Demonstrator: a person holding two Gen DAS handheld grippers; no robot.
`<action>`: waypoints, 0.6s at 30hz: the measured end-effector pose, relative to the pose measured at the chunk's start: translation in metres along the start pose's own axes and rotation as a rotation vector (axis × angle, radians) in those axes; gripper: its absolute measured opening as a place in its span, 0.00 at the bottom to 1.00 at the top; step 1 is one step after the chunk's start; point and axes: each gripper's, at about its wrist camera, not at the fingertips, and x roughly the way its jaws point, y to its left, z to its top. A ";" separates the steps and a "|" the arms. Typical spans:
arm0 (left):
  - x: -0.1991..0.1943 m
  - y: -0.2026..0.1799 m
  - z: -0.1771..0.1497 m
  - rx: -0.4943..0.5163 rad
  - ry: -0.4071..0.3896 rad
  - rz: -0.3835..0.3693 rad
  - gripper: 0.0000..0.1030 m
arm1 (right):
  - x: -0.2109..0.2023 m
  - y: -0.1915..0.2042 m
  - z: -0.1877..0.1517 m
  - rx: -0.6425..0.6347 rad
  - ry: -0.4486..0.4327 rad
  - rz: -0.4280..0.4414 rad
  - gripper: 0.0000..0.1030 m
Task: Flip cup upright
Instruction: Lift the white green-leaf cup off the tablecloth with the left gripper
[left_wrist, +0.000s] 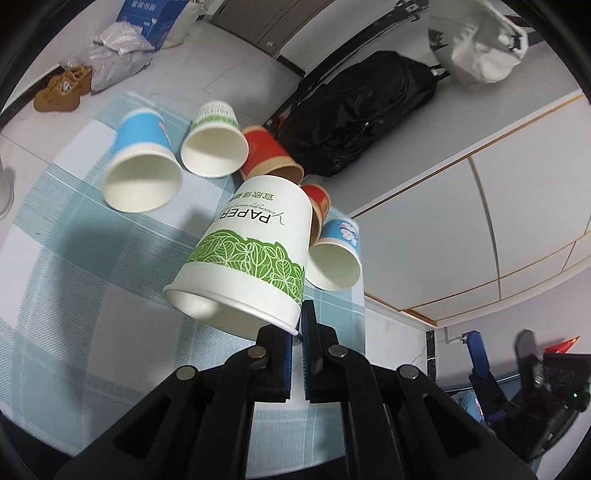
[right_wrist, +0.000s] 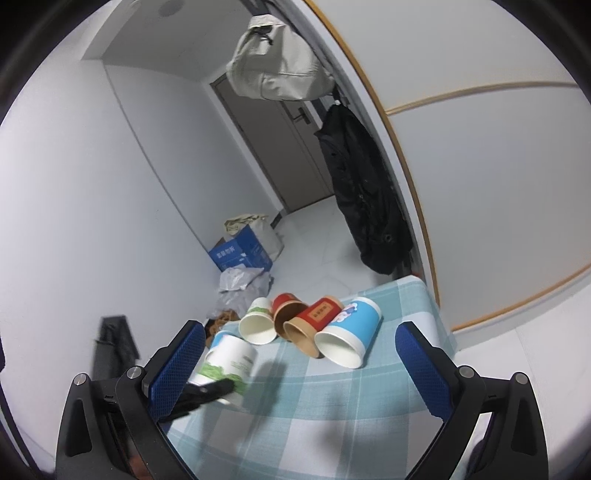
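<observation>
My left gripper (left_wrist: 297, 325) is shut on the rim of a white paper cup with green leaves (left_wrist: 251, 251), held tilted above the table with its mouth toward me. The same cup (right_wrist: 231, 363) shows in the right wrist view, pinched by the left gripper's black fingers (right_wrist: 207, 393). My right gripper (right_wrist: 299, 362) is wide open and empty above the table. Several other cups lie on their sides: a blue one (left_wrist: 142, 162), a white and green one (left_wrist: 216, 142), two red ones (left_wrist: 267, 157) and a small blue one (left_wrist: 338, 251).
The table has a blue and white checked cloth (left_wrist: 92, 295). A black backpack (left_wrist: 354, 110) and a white bag (left_wrist: 476, 44) hang by the wall. Shoes (left_wrist: 61, 90), plastic bags and a blue box (right_wrist: 240, 253) sit on the floor.
</observation>
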 end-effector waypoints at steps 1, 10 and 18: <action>-0.003 -0.001 0.000 0.004 -0.004 -0.002 0.01 | -0.001 0.001 -0.001 -0.008 -0.003 0.001 1.00; -0.032 0.005 -0.027 0.026 -0.033 0.004 0.01 | -0.010 0.014 -0.014 -0.057 -0.014 0.017 1.00; -0.028 0.029 -0.055 0.005 -0.017 0.010 0.01 | -0.018 0.020 -0.023 -0.078 -0.022 0.009 1.00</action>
